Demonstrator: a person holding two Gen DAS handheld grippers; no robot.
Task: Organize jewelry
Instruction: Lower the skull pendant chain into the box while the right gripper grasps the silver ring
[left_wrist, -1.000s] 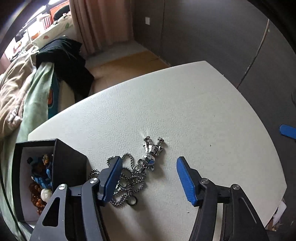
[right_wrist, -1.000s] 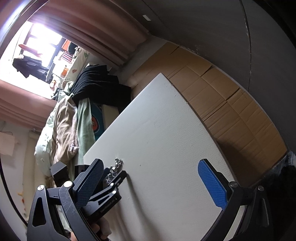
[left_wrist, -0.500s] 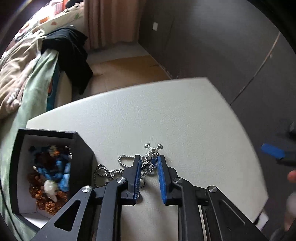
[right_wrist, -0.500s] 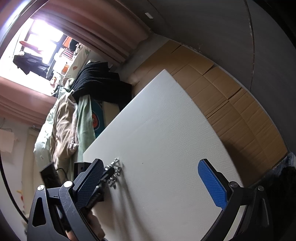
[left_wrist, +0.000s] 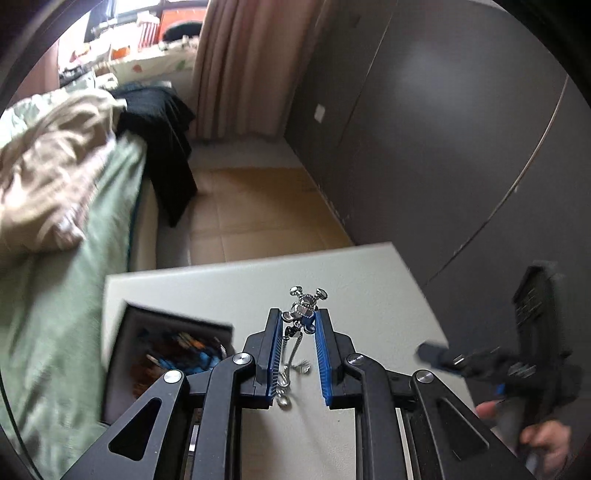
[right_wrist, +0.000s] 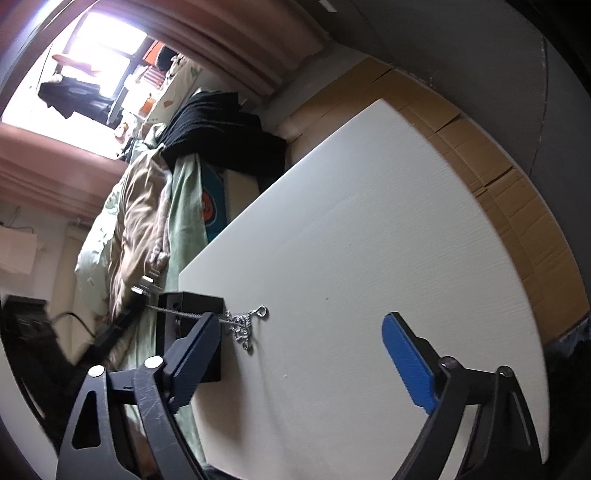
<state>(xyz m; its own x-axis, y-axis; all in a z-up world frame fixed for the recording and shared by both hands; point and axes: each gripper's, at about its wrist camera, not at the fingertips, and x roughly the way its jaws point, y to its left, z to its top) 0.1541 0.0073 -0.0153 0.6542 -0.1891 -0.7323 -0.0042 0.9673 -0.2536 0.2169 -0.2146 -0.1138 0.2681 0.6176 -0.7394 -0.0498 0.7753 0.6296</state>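
The left tongs (left_wrist: 298, 323) grip the silver robot-figure pendant necklace (left_wrist: 303, 308), lifting it above the white desk (left_wrist: 369, 280) just right of the open black jewelry box (left_wrist: 129, 354), where it should go next, while the empty right tongs (right_wrist: 306, 354) are closing.

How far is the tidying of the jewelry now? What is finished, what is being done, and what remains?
Done: several beaded pieces already lie in the black box. In hand: the left tool is shut on the silver pendant, its chain hanging toward the white table. Left: this necklace is not yet in the box. The right tool holds nothing; its jaws are closing.
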